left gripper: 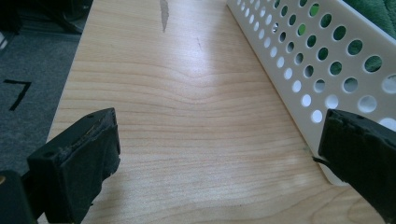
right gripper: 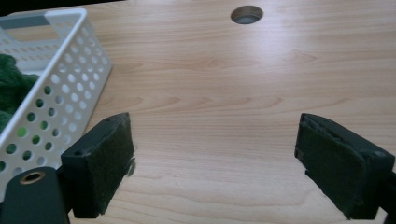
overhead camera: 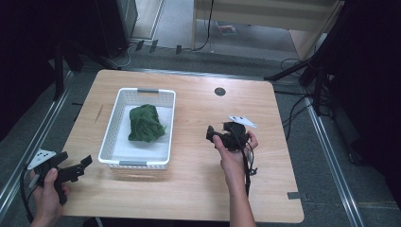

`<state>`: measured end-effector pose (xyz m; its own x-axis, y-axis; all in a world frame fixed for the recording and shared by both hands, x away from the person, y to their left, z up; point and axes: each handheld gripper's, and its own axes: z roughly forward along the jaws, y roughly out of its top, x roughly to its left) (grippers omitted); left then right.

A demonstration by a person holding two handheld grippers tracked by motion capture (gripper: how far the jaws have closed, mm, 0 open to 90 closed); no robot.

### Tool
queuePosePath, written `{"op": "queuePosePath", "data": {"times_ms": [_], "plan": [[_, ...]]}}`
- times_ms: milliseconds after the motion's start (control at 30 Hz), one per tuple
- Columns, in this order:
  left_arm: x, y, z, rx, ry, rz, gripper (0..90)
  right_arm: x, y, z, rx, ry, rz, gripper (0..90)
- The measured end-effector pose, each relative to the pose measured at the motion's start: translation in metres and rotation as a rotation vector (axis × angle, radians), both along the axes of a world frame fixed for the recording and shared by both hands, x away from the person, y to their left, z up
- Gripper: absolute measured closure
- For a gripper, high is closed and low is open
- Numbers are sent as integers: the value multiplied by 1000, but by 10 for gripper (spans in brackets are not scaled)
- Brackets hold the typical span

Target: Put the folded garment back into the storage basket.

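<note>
Between both tongs, basketed green cloth [overhead camera: 146, 123]

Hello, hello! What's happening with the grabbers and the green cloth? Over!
Left gripper open, empty. Right gripper open, empty. Green cloth in white basket. Nothing in the way.

A light wooden table [overhead camera: 198, 179] fills the middle of the high view. A white perforated basket [overhead camera: 109, 137] stands on it left of centre, holding a green cloth [overhead camera: 145, 123].
</note>
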<state>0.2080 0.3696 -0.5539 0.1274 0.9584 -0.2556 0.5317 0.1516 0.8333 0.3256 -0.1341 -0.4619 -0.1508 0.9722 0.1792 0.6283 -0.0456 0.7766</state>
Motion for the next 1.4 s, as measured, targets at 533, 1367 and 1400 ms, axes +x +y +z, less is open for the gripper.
{"op": "queuePosePath", "data": {"times_ms": [533, 1367, 1400], "plan": [[0, 0, 0, -1, 0, 4, 0, -25, -60, -20, -20, -16, -79, 129], [0, 0, 0, -2, -1, 2, 0, -59, -151, -57, -68, 63, -183, 132], [0, 0, 0, -2, -2, 3, 0, -61, -154, -58, -72, 69, -189, 133]]}}
